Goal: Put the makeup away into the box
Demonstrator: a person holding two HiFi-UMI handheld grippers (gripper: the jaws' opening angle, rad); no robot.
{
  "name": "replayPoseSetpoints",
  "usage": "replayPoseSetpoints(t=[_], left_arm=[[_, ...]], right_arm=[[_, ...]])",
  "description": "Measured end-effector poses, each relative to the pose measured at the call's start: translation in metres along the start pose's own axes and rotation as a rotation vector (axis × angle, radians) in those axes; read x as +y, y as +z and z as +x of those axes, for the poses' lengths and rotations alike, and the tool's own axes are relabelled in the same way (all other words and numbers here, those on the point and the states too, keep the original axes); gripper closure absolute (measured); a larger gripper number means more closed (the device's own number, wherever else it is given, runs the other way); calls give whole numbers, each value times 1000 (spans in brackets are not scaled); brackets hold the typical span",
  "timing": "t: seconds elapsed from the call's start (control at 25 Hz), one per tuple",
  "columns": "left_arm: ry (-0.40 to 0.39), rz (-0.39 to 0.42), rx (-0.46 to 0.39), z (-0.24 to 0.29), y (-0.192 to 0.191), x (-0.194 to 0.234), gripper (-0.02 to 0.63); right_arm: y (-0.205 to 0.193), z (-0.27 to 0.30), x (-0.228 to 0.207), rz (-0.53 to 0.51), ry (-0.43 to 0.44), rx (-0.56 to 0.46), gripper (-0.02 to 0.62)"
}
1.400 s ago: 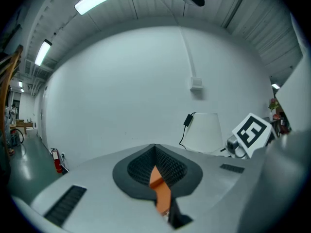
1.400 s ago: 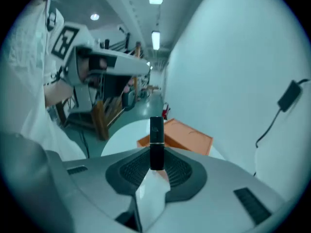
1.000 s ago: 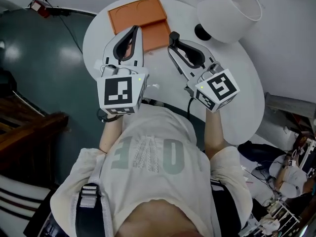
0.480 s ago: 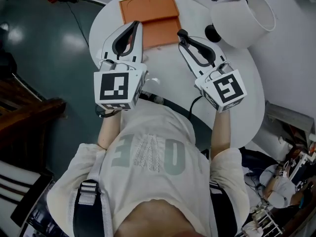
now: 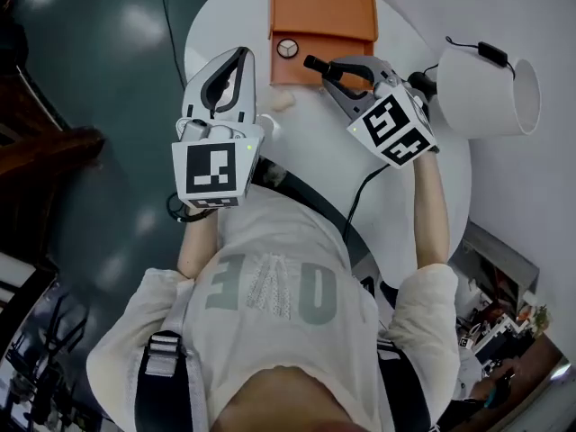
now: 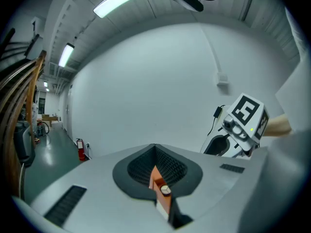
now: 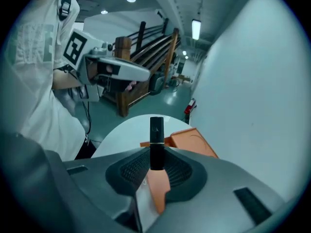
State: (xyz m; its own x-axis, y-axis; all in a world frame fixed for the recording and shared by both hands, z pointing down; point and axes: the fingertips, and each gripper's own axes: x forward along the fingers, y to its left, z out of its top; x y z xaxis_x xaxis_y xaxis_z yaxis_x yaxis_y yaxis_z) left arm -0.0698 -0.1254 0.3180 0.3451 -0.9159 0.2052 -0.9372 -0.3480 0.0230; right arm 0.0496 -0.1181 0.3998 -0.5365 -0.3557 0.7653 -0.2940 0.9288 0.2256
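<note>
The right gripper (image 7: 156,153) is clamped on a slim, glossy black lipstick (image 7: 156,130). It holds the tube by its base, so the tube points at the near edge of the orange box (image 5: 322,7), likely ready for lowering in. The box is smooth, rectangular, with round recesses. A round compact (image 5: 287,49) lies in its near half. The left gripper (image 5: 240,57), closed and empty, hovers just left of the box.

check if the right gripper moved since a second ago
Yes. In the head view the right gripper, shut on the black lipstick, was beside the orange box's right edge; now its tip reaches over the box's near part.
</note>
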Motion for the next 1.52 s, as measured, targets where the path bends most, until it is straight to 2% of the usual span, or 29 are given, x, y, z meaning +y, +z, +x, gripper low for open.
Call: replayPoseSetpoints(t=[0.16, 0.32, 0.56, 0.72, 0.88, 1.04, 1.24, 1.36, 1.52], left_arm=[[77, -48, 51, -2, -31, 29, 598], [110, -96, 115, -2, -62, 48, 598], [102, -95, 132, 8, -76, 53, 598], [106, -109, 135, 15, -81, 54, 598], [97, -103, 106, 19, -78, 51, 598], [87, -106, 120, 18, -79, 43, 598], [89, -63, 108, 18, -61, 40, 598], [76, -47, 62, 15, -35, 38, 598], [40, -31, 2, 9, 5, 21, 598]], right_arm=[[-22, 64, 10, -132, 227, 194, 503], [-43, 112, 14, -204, 364, 340, 503], [-68, 150, 19, -264, 462, 443, 503], [-75, 162, 24, -327, 492, 477, 503], [-72, 165, 22, -330, 484, 464, 502], [-73, 164, 25, -335, 456, 448, 500], [-61, 148, 19, -328, 404, 404, 497], [-23, 121, 7, -226, 299, 253, 497], [40, 49, -13, 13, 104, -73, 505]])
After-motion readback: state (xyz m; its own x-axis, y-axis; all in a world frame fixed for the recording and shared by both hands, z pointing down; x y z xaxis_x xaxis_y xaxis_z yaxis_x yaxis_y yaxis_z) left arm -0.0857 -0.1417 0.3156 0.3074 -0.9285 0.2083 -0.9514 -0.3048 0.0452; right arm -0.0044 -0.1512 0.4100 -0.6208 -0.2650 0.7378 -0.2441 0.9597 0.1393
